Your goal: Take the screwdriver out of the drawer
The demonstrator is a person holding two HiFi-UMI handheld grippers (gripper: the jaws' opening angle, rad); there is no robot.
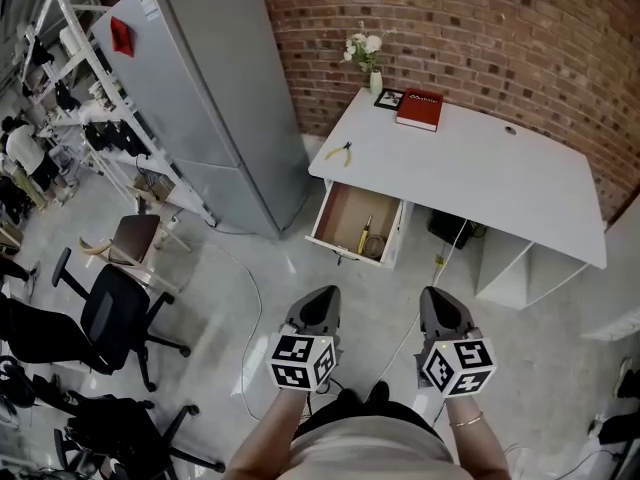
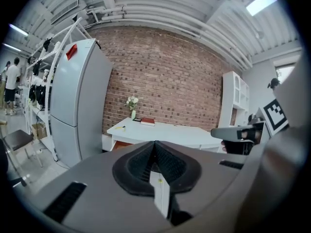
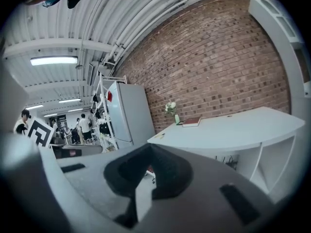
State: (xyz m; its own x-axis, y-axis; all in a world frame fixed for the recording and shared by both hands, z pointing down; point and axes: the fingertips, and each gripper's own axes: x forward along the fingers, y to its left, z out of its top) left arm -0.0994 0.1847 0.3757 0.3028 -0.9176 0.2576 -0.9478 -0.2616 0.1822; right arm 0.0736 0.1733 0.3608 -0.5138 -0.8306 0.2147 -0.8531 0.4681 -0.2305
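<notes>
A yellow-handled screwdriver (image 1: 365, 234) lies in the open drawer (image 1: 333, 220) under the left end of the white desk (image 1: 500, 178). Beside it in the drawer is a small coil of cable (image 1: 376, 247). My left gripper (image 1: 319, 299) and right gripper (image 1: 438, 299) are held side by side close to my body, well short of the desk and pointing toward it. Both are shut with nothing between the jaws. In the left gripper view the shut left gripper (image 2: 155, 145) faces the desk (image 2: 165, 132). In the right gripper view the right gripper (image 3: 148, 150) is shut too.
On the desk are a red book (image 1: 420, 108), a vase of white flowers (image 1: 366, 53) and yellow-handled pliers (image 1: 340, 152). A grey fridge (image 1: 200, 98) stands left of the desk. Black office chairs (image 1: 110, 313) stand at the left, and cables run over the floor.
</notes>
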